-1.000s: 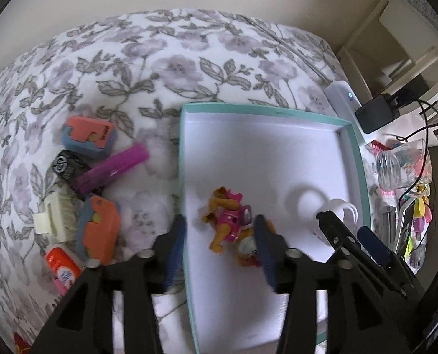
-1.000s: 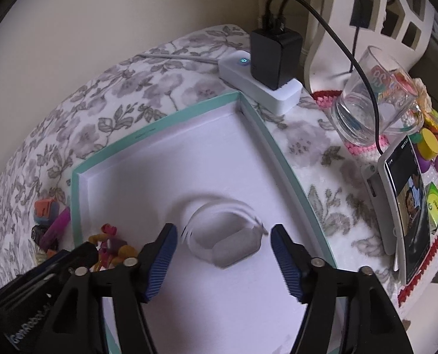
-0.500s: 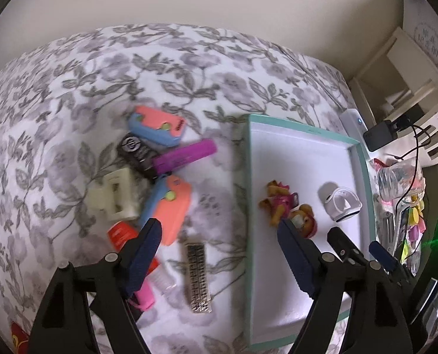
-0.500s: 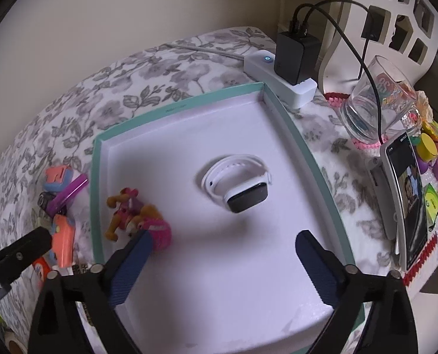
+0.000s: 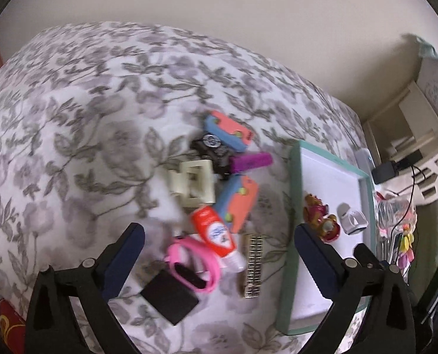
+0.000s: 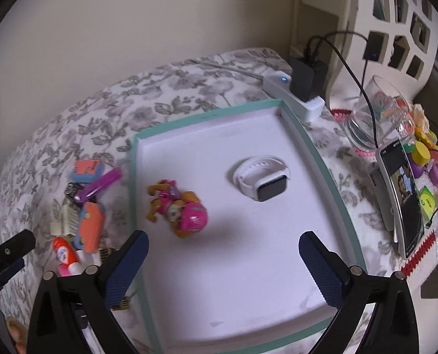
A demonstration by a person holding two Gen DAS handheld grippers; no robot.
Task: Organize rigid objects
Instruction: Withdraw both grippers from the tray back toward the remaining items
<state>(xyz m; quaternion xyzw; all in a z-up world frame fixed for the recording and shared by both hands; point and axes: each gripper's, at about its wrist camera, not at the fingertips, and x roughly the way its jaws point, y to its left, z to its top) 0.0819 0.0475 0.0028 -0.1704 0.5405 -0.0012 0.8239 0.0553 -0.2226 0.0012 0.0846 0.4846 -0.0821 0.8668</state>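
A white tray with a teal rim (image 6: 322, 159) lies on the flowered bedspread. In it are a white smartwatch (image 6: 261, 177) and pink toy dogs (image 6: 177, 203). My right gripper (image 6: 222, 236) hovers over the tray's near half, its jaws opening with nothing between them. Left of the tray (image 5: 294, 206) is a pile: a red-and-white tube (image 5: 214, 233), a pink band (image 5: 195, 262), a cream clip (image 5: 194, 184), two coral-and-blue toys (image 5: 239, 203), a purple stick (image 5: 251, 160) and a metal strip (image 5: 253, 265). My left gripper (image 5: 217, 231) hangs above this pile with opening jaws that touch nothing.
A power strip with a black charger (image 6: 295, 91) sits at the tray's far corner. A glass (image 6: 375, 118), a propped phone (image 6: 404, 194) and small coloured toys (image 6: 422, 153) crowd the right side. A black square pad (image 5: 169, 296) lies near the pile. A wall runs behind the bed.
My left gripper swung left from the toy dogs in the tray to above the pile, jaws widening. My right gripper drew back from the smartwatch and spread wide; the watch stays in the tray.
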